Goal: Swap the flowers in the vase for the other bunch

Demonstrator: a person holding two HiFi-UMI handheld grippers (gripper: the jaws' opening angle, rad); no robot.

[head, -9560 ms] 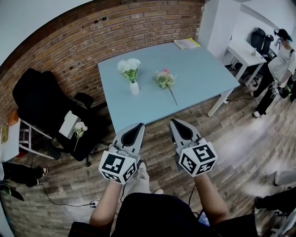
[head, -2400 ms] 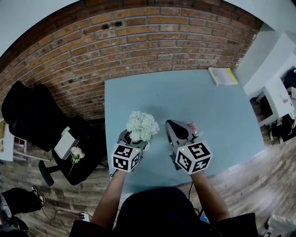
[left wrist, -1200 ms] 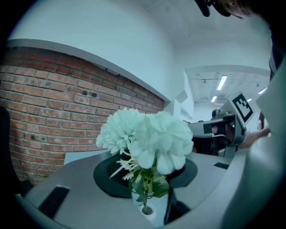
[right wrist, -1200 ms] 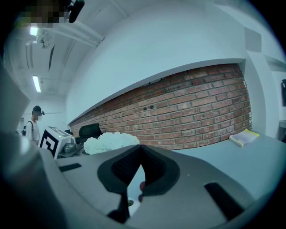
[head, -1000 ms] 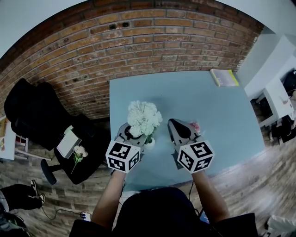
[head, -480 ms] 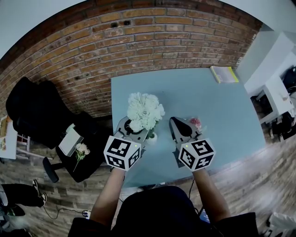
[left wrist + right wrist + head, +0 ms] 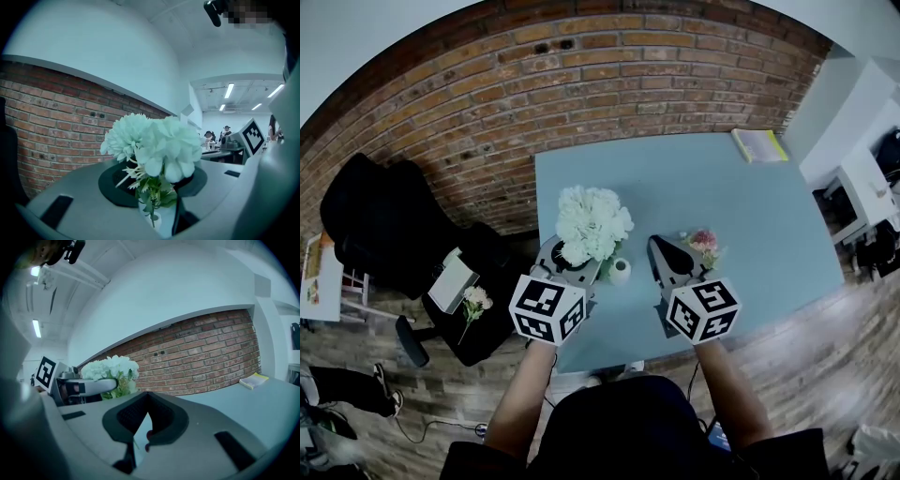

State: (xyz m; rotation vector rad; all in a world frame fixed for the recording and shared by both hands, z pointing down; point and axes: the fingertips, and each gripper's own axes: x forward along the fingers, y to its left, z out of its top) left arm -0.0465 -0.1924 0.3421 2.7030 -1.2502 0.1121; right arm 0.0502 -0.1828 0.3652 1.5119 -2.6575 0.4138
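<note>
My left gripper [image 7: 581,264] is shut on the green stems of the white flower bunch [image 7: 592,223], just under the blooms, and holds it upright in the air. In the left gripper view the stems [image 7: 151,206] hang between the black pads, and the small white vase [image 7: 153,222] shows below them. The vase [image 7: 620,272] stands on the pale blue table [image 7: 675,178], its mouth uncovered, between the two grippers. My right gripper [image 7: 661,246] is shut, with no stem seen clamped at its tips. The pink bunch [image 7: 703,243] lies just right of it. A red petal [image 7: 149,433] shows through the gap under the jaws.
A yellow-edged notebook [image 7: 759,145] lies at the table's far right corner. A brick wall [image 7: 609,66] runs behind the table. To the left a black chair [image 7: 375,225] carries a white box [image 7: 455,281] and a small spare flower [image 7: 474,302]. Wooden floor lies along the near edge.
The left gripper has risen with the white bunch, drawing it up and away from the vase, whose mouth now shows. The right gripper stays shut beside the pink bunch.
</note>
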